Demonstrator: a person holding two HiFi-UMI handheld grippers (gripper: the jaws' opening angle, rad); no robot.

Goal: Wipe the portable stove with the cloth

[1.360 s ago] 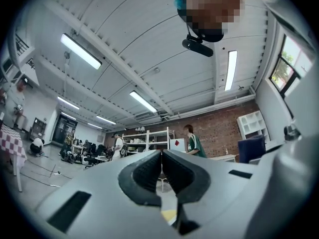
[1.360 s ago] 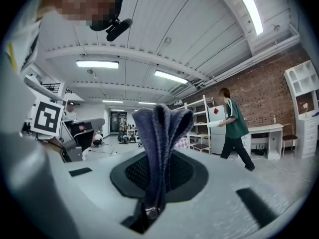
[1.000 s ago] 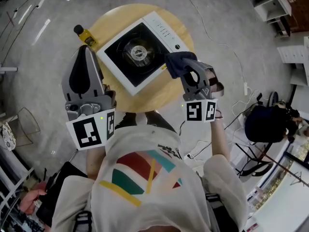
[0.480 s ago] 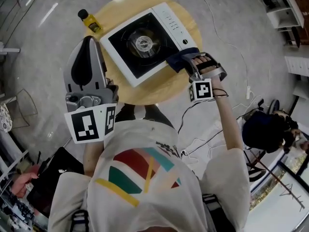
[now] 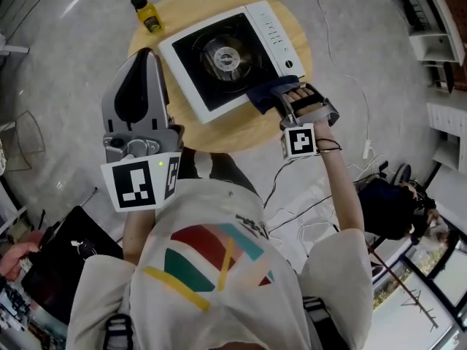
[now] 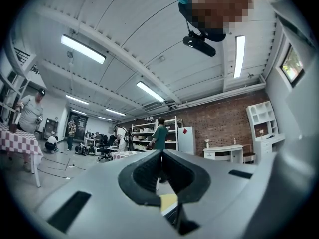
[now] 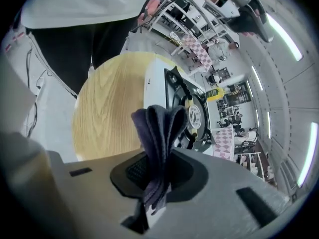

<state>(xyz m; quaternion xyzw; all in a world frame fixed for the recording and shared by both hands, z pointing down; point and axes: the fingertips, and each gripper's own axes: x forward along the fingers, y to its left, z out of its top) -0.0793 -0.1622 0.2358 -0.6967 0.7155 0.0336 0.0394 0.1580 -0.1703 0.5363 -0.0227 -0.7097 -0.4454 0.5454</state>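
Dark blue folded cloth (image 7: 160, 128) is pinched in the right hand-held gripper (image 7: 157, 182), whose jaws are clamped on its lower end. It sits at the near right edge of the white portable stove with the black burner top (image 5: 228, 55), on the round wooden bench (image 5: 241, 133); whether it touches yet is unclear. The left hand-held gripper (image 6: 162, 158) is raised, jaws together on nothing. To wipe well, I would press the cloth lightly onto the black panel and sweep in overlapping passes around the burner, staying clear of the small yellow bottle (image 5: 148, 14) at the bench's far edge.
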